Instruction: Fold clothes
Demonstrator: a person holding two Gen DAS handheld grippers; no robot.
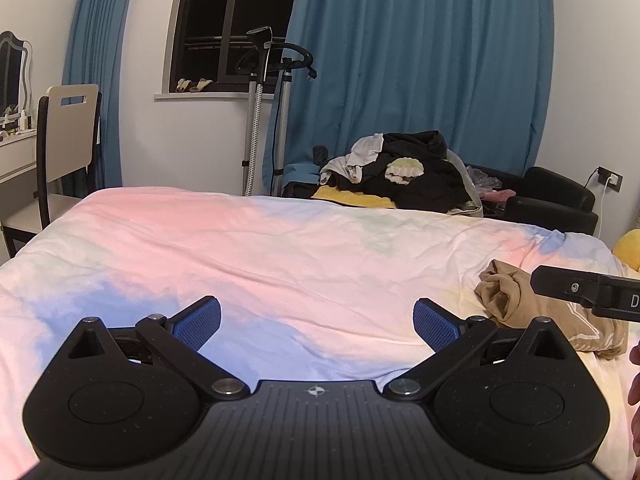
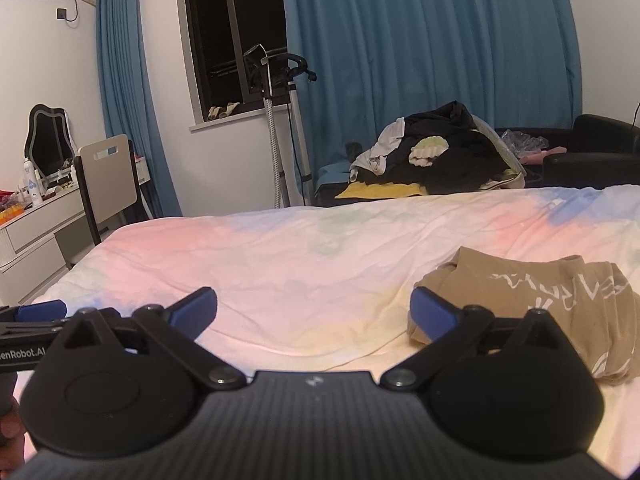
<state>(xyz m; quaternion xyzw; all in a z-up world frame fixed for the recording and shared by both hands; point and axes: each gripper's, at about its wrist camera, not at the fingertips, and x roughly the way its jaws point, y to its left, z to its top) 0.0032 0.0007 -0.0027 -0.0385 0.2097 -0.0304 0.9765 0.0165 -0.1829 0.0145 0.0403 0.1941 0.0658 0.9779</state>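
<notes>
**Both grippers wide and empty over the bed**

Fingers (image 1: 199, 320) on my left gripper (image 1: 316, 322) stand far apart, blue pads facing each other with only the bedspread (image 1: 280, 248) showing between them. My right gripper (image 2: 314, 312) is the same — spread wide, nothing between the pads. Its right-hand finger (image 2: 434, 314) sits just in front of the near edge of the tan garment (image 2: 540, 304) in that view, but whether it touches the cloth I cannot tell.

That tan garment is crumpled, not folded, lying at the lower right of the right wrist frame, white lettering across its top. From the left wrist camera I see it at the right edge, partly behind the black body of the right gripper reaching in from that side.

Pastel pink, blue and yellow bedspread fills the middle of both frames, wrinkled. Beyond the far edge, right of centre, a heap of dark clothes (image 1: 412, 176) sits on something low — a yellow towel (image 1: 356, 198) under it. Blue curtains (image 1: 400, 60) hang behind, a dark window (image 1: 228, 24) at upper centre, a chair (image 1: 66, 136) at the left.
</notes>
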